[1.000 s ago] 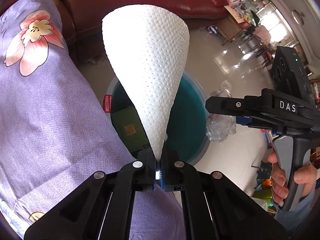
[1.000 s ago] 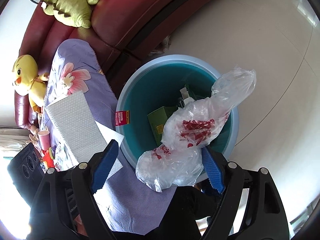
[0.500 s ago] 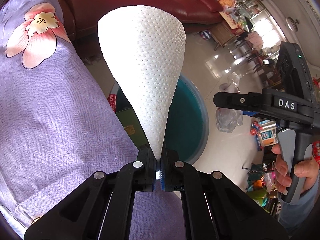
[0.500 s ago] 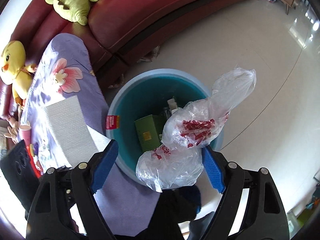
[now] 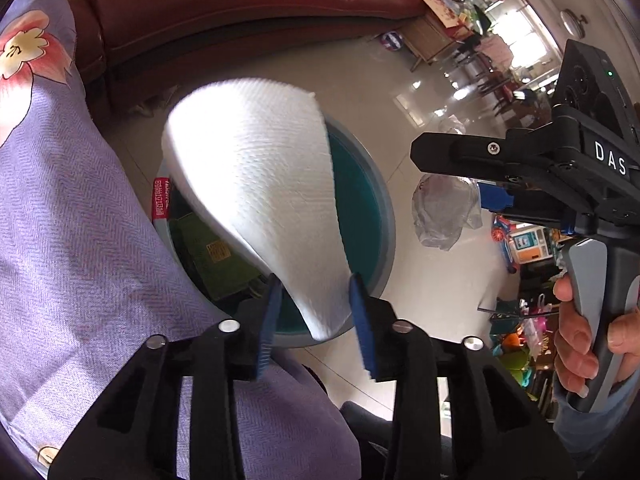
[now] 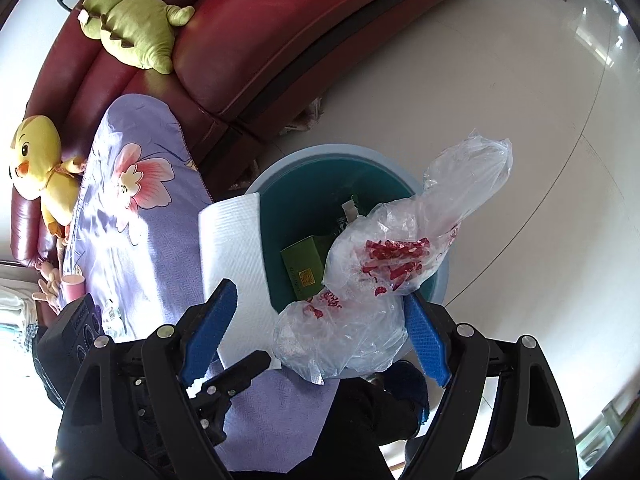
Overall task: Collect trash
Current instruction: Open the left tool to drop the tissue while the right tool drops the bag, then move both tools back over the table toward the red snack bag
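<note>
My left gripper (image 5: 316,320) stands with jaws parted; the paper towel (image 5: 260,200) sits loose between them, long axis running forward over the bin (image 5: 384,216), which lies directly ahead and below. My right gripper (image 6: 316,332) is wide open, the plastic bag (image 6: 384,272) between its jaws. I cannot tell whether either jaw touches it. Both items should fall into the bin.

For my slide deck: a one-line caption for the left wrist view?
Open left gripper releasing a white paper towel above the teal trash bin.
</note>
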Available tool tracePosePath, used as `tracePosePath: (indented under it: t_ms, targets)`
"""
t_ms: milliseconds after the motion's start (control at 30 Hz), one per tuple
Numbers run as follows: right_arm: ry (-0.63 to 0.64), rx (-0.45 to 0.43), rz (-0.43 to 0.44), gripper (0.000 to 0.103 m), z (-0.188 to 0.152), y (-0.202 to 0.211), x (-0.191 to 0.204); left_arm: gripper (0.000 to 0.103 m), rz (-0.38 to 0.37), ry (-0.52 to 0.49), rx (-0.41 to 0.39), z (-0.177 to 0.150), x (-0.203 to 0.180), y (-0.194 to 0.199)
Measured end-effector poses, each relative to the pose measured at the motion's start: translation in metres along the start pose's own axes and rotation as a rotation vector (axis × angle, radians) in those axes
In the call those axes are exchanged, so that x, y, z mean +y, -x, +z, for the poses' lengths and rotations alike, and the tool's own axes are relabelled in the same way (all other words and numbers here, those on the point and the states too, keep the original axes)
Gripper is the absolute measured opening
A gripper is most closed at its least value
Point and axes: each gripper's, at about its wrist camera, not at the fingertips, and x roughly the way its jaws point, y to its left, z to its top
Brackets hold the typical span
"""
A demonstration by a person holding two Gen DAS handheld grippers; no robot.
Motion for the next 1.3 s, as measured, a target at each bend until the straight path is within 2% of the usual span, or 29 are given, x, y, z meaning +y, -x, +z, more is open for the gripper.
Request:
tracePosePath:
  t_ms: [67, 267, 467, 800, 933, 1100, 1300]
  targets:
    - [-0.011, 0.000, 0.009, 0.078, 0.000, -0.002, -0.003, 0.054, 0.006, 0.003, -0.014, 0.001, -0.002, 0.002]
    - [-0.034, 0.027, 0.043, 0.078, -0.002, -0.014, -0.005, 0.054, -0.006, 0.052, -0.030, -0.003, 0.004, 0.007]
    - [-0.131, 0.066, 0.138, 0.078, -0.007, -0.027, -0.010, 0.054, -0.027, 0.102, -0.062, -0.011, 0.000, 0.008]
    - [-0.173, 0.072, 0.181, 0.078, -0.014, -0.027, -0.016, 0.054, -0.064, 0.120, -0.064, -0.010, -0.020, -0.001]
    - [-0.173, 0.089, 0.198, 0.078, -0.018, -0.029, -0.014, 0.054, -0.036, 0.127, -0.055, -0.007, -0.023, -0.009]
    - [-0.153, 0.085, 0.205, 0.078, -0.018, -0.024, -0.012, 0.054, 0.041, 0.155, -0.066, -0.005, -0.012, -0.009]
    - [-0.140, 0.074, 0.192, 0.078, -0.018, -0.019, -0.014, 0.054, 0.071, 0.150, -0.089, 0.000, -0.004, -0.001]
